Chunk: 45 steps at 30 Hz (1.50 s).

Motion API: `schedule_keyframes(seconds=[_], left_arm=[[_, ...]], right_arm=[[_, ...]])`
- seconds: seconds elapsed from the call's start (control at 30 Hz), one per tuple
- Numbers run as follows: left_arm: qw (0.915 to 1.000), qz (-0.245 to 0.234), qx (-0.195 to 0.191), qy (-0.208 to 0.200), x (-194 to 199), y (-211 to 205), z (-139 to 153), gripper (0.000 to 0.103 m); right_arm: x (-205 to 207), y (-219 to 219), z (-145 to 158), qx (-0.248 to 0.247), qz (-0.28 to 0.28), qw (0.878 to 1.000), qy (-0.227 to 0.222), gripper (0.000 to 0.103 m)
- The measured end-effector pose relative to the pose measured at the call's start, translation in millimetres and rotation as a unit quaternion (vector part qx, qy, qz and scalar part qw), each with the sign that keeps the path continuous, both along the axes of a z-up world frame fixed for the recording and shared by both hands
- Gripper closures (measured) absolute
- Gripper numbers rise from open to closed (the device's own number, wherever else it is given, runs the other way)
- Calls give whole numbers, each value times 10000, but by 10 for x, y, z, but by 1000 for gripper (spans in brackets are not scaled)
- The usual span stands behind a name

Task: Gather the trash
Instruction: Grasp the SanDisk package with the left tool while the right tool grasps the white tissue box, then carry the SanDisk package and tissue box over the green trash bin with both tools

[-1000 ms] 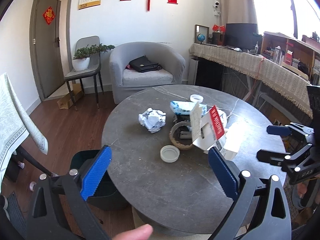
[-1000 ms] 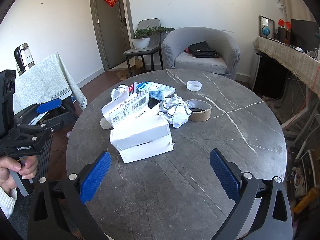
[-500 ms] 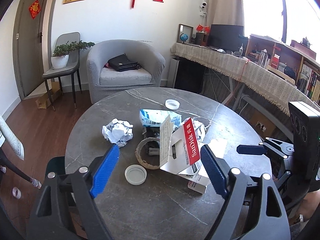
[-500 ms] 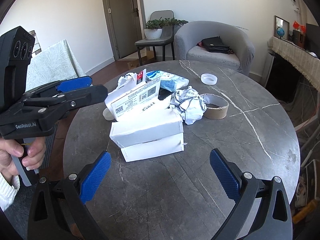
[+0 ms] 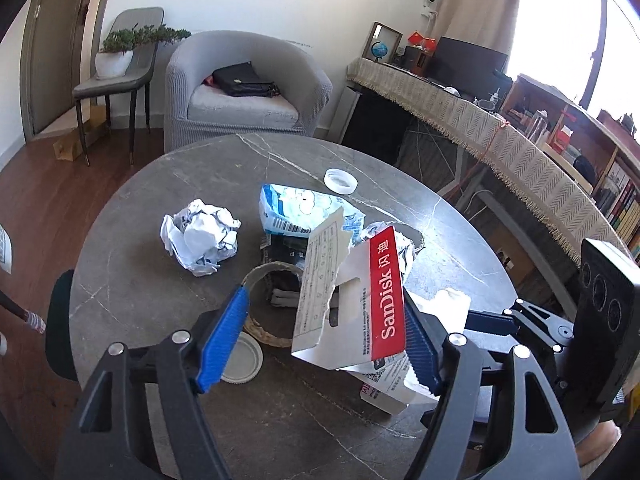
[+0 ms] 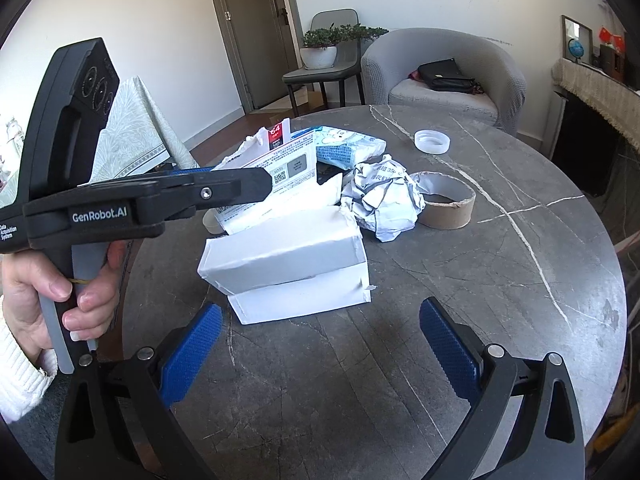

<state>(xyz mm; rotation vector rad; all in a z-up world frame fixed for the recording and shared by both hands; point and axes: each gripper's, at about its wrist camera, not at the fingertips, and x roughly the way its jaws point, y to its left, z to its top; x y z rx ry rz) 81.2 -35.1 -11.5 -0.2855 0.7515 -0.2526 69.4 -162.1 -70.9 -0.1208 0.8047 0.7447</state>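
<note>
On the round grey table (image 5: 168,184) lies a pile of trash. A torn white SanDisk card pack (image 5: 360,300) with a red stripe stands upright between the jaws of my left gripper (image 5: 324,300). The jaws are closing; the right pad sits at the pack's edge and the left pad is clear of it. A cardboard tape core (image 5: 268,304), a crumpled paper ball (image 5: 200,236), a blue-white wrapper (image 5: 296,212) and two white lids (image 5: 242,356) lie around. My right gripper (image 6: 320,310) hangs open just short of a torn white box (image 6: 288,264).
A hand in a white sleeve (image 6: 60,280) holds the left gripper's handle (image 6: 132,208) at the table's left edge. A dark bin (image 5: 60,320) stands on the floor beside the table. A grey armchair (image 5: 244,92) and a chair with a plant (image 5: 120,60) stand behind.
My left gripper has swung right and forward over the pile, and its jaws have narrowed around the SanDisk pack. The right gripper has edged closer to the white box and stays open.
</note>
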Motion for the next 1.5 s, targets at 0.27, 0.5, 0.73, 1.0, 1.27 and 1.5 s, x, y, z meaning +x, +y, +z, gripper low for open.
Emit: schedule_keyframes(seconds=[0.27,0.5,0.73,1.0,1.27,1.5], left_arm=[[9991,-45,-372,184,68,11,-52,47],[9994,-172,-309,43,52,-10,-36,75],[9993,-278,-250,-2,40,-37,-19,80],[9989,-313,-328,-94,11,13,35,83],[9984,-323,-436,-189,-55,120,85,83],[9976,-255,-492,-422,-162,292,170,83]], right_arm=[[18,83,7,-50,12,10000,-27,3],[37,103,104,72,-104,9999,-53,3],[100,217,55,-63,-122,9999,-15,3],[135,390,21,-167,31,9999,20,3],[225,399,33,-68,-63,9998,158,23],[142,368,234,-5,-82,10000,0,23]])
